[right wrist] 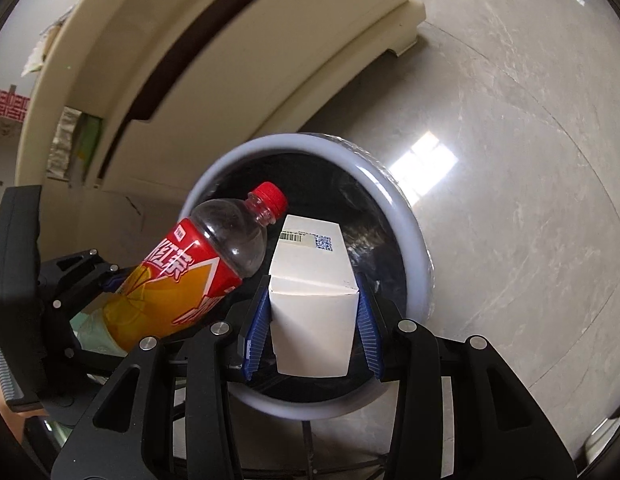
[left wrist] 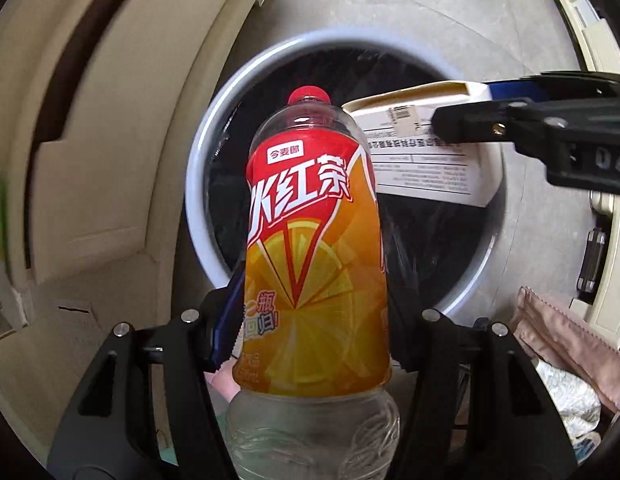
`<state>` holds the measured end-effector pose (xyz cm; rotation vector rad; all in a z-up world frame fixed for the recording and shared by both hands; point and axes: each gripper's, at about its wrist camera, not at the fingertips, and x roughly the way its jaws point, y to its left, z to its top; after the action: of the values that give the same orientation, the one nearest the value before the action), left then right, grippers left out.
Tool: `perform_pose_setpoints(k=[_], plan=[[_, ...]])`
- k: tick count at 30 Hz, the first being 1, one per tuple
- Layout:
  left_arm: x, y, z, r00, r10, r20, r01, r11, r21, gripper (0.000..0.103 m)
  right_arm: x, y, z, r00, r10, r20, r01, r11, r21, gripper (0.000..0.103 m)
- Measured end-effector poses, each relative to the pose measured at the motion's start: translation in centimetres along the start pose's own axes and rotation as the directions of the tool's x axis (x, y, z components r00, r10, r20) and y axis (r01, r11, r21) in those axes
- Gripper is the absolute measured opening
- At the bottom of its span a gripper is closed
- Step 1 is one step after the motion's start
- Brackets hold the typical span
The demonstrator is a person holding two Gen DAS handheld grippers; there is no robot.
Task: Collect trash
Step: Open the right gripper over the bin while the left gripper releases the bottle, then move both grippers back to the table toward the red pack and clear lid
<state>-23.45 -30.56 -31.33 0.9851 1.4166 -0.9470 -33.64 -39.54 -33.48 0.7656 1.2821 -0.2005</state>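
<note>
Grey marble floor carries a round white bin with a black liner (right wrist: pixel 414 240). Left tool (left wrist: pixel 310 320) clamps an empty red-capped tea bottle (left wrist: pixel 314 240) above it; right tool (right wrist: pixel 314 316) grips a white cardboard box (right wrist: pixel 314 304) at the mouth's three o'clock. Drop-off step; next, both must release.

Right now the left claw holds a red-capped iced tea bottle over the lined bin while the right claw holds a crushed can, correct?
Not a can: the right claw holds a white carton box, clear in the right wrist view. The bottle in the left claw over the bin is right.
</note>
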Motion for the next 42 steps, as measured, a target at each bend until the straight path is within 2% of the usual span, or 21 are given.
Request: perform_pose_setpoints(k=[4, 5, 6, 7, 8, 9, 16, 20, 24, 26, 27, 29, 31, 32, 34, 37, 40, 42], plan=[[1.1, 0.7, 0.6, 1.000, 0.014, -0.028, -0.014, 1.000, -0.012, 0.059, 0.7, -0.3, 0.3, 1.000, -0.006, -0.016, 0.006, 1.000, 0.026, 0.045], [1.0, 0.9, 0.8, 1.000, 0.013, -0.025, -0.013, 1.000, -0.019, 0.067, 0.7, -0.4, 0.5, 1.000, -0.003, -0.016, 0.003, 0.999, 0.035, 0.048], [0.8, 1.0, 1.0, 1.000, 0.011, -0.017, -0.012, 1.000, -0.028, 0.075, 0.5, -0.4, 0.5, 1.000, 0.005, -0.007, -0.004, 0.999, 0.039, 0.055], [0.4, 1.2, 1.1, 1.000, 0.004, -0.002, -0.004, 0.999, -0.036, 0.079, 0.4, -0.6, 0.8, 1.000, 0.003, 0.002, -0.003, 0.999, 0.041, 0.064], [-0.1, 1.4, 1.2, 1.000, -0.003, 0.012, 0.004, 0.999, -0.041, 0.088, 0.1, -0.7, 0.8, 1.000, 0.002, 0.015, -0.002, 0.999, 0.044, 0.067], [-0.6, 1.6, 1.3, 1.000, 0.005, 0.026, -0.004, 0.999, -0.045, 0.091, -0.1, -0.7, 0.9, 1.000, 0.003, 0.024, -0.004, 0.999, 0.046, 0.068], [-3.6, 2.5, 1.8, 0.996, 0.000, 0.093, 0.008, 0.997, -0.080, 0.092, -2.8, -1.0, 1.7, 0.996, 0.026, 0.086, -0.031, 0.998, 0.060, 0.068], [-6.0, 3.3, 1.4, 0.985, -0.002, 0.172, 0.021, 0.994, -0.107, 0.091, -5.8, -0.4, 2.6, 0.987, 0.044, 0.154, -0.050, 0.998, 0.035, 0.068], [-12.8, 5.6, -0.4, 0.948, 0.032, 0.317, 0.015, 0.989, -0.147, 0.092, -10.6, 2.4, 4.5, 0.966, 0.068, 0.249, -0.058, 0.997, -0.047, 0.068], [-16.6, 7.3, -1.6, 0.915, 0.067, 0.397, 0.003, 0.985, -0.174, 0.094, -12.9, 4.6, 5.8, 0.950, 0.098, 0.296, -0.072, 0.992, -0.099, 0.071], [-18.7, 8.6, -2.6, 0.894, 0.111, 0.435, -0.021, 0.978, -0.206, 0.097, -14.1, 5.9, 6.5, 0.941, 0.112, 0.321, -0.073, 0.989, -0.131, 0.076], [-21.5, 11.0, -4.2, 0.858, 0.194, 0.475, -0.060, 0.957, -0.282, 0.096, -16.2, 9.7, 7.9, 0.920, 0.141, 0.366, -0.059, 0.972, -0.227, 0.080], [-23.6, 13.8, -6.1, 0.820, 0.298, 0.488, -0.108, 0.919, -0.380, 0.096, -17.3, 13.8, 9.2, 0.909, 0.176, 0.376, -0.047, 0.944, -0.328, 0.083], [-24.2, 15.6, -7.1, 0.810, 0.331, 0.483, -0.112, 0.897, -0.428, 0.096, -17.6, 15.9, 9.8, 0.905, 0.200, 0.376, -0.049, 0.926, -0.375, 0.084], [-24.4, 18.4, -8.5, 0.812, 0.348, 0.469, -0.086, 0.866, -0.493, 0.096, -17.4, 19.9, 11.1, 0.901, 0.238, 0.362, -0.055, 0.891, -0.450, 0.086], [-23.7, 21.9, -9.8, 0.824, 0.356, 0.441, -0.058, 0.827, -0.560, 0.096, -15.7, 24.9, 13.3, 0.911, 0.264, 0.317, -0.071, 0.857, -0.511, 0.086], [-22.3, 24.1, -10.3, 0.839, 0.337, 0.427, -0.018, 0.802, -0.596, 0.096, -13.2, 28.6, 15.4, 0.927, 0.271, 0.259, -0.100, 0.845, -0.525, 0.086], [-20.6, 25.5, -10.7, 0.850, 0.313, 0.425, 0.015, 0.791, -0.611, 0.096, -11.5, 30.8, 16.6, 0.936, 0.236, 0.261, -0.059, 0.837, -0.544, 0.086]])
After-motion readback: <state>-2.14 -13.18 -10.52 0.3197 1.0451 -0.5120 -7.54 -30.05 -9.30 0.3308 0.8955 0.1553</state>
